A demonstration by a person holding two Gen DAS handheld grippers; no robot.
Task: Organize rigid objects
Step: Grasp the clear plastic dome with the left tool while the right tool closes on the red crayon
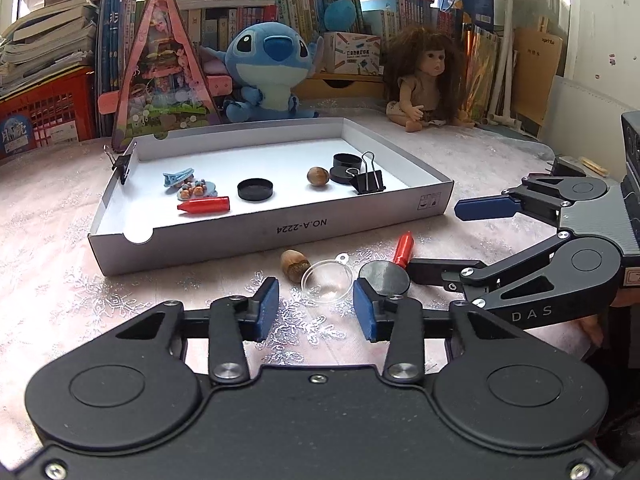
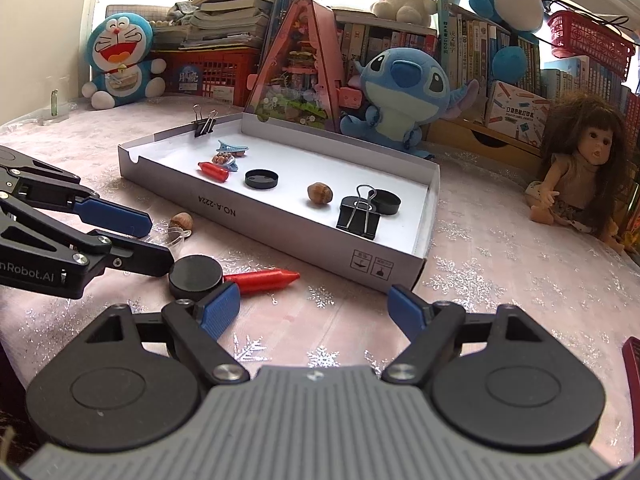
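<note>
A white cardboard tray (image 1: 224, 236) (image 2: 280, 224) holds a red crayon-like piece (image 1: 204, 204), a black lid (image 1: 255, 189), a nut (image 1: 318, 177), a binder clip (image 1: 368, 180) and a blue hair clip (image 1: 178, 177). On the cloth in front lie an acorn (image 1: 294, 266) (image 2: 181, 222), a clear plastic dish (image 1: 326, 280), a black round cap (image 1: 385, 278) (image 2: 195, 274) and a red crayon-like piece (image 1: 403, 248) (image 2: 262, 279). My left gripper (image 1: 316, 308) is open just before the clear dish. My right gripper (image 2: 314, 312) is open and empty, beside the black cap.
A small binder clip (image 1: 122, 166) grips the tray's far left wall. Behind the tray stand a Stitch plush (image 1: 266, 72), a pink triangular toy house (image 1: 160, 76), a doll (image 1: 428, 80) and shelves of books. A Doraemon plush (image 2: 120, 60) sits at the back left.
</note>
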